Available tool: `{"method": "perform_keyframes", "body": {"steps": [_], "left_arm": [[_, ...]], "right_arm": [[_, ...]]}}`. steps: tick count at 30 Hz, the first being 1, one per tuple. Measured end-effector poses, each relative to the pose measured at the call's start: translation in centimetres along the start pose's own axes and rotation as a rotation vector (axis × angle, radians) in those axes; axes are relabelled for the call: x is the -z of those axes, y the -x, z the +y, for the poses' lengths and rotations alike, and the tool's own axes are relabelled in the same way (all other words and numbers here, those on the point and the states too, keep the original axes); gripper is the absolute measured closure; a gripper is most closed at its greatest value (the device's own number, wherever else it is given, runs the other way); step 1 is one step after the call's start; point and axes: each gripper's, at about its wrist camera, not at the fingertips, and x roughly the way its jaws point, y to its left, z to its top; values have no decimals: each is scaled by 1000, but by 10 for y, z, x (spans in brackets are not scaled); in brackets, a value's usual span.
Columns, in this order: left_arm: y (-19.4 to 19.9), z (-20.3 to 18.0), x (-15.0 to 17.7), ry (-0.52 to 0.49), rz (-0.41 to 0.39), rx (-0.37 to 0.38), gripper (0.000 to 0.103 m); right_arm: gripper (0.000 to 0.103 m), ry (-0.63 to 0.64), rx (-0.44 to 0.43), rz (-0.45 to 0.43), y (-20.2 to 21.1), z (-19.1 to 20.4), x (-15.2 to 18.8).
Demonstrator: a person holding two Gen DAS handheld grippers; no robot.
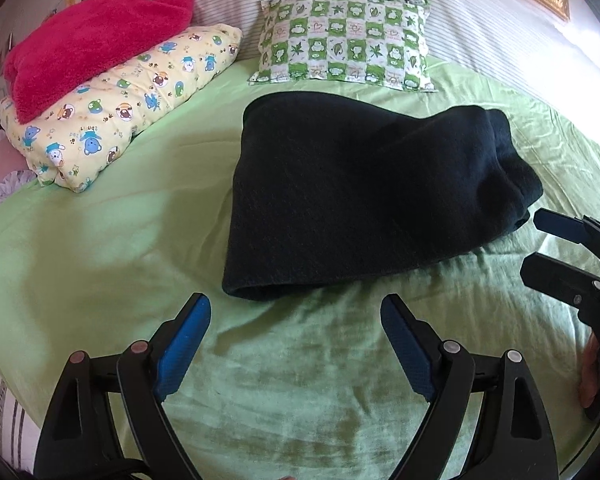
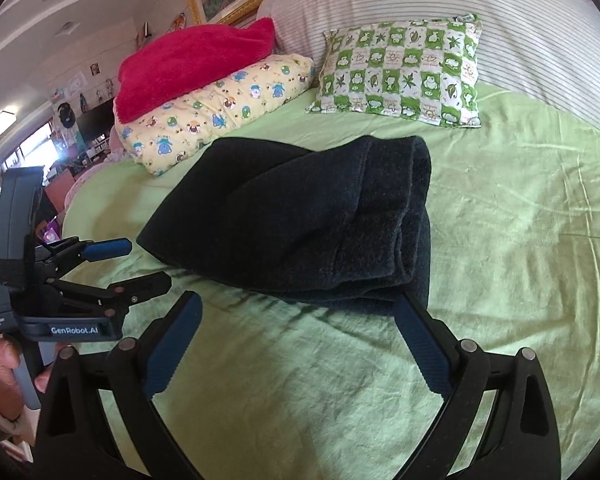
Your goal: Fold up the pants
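Pants [image 1: 364, 196] seen folded into compact stack on green sheet [image 1: 100, 240] — folding judged near done. Left gripper [image 1: 296, 312] and right gripper [image 2: 296, 308] held wide, empty — only final tidy or withdrawal judged needed.

The folded pants [image 1: 364, 196] lie mid-bed [image 1: 100, 248]. Beyond them rests a pillow [image 1: 346, 44]. Far left, a blanket [image 1: 92, 44] sits on another pillow [image 1: 132, 108].

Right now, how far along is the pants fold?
Looks mostly done: the dark pants lie in a compact layered bundle on the green sheet. Nothing in hand: left gripper and right gripper are both open, off the fabric. Left: perhaps tidying the uneven stacked edges.
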Motion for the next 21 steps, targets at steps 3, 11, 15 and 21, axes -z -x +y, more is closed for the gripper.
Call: {"method": "perform_keyframes", "body": {"steps": [3, 11, 15, 21], "left_arm": [[-1, 0, 1, 0, -6, -5, 15], [-4, 4, 0, 17, 2, -2, 15], [-7, 3, 0, 8, 6, -14, 15], [-8, 2, 1, 5, 10, -13, 15]], "right_arm": [[6, 16, 1, 9, -5, 1, 4], [6, 31, 3, 29, -12, 3, 11], [6, 3, -8, 28, -13, -3, 12], [6, 8, 0, 11, -10, 0, 15]]}}
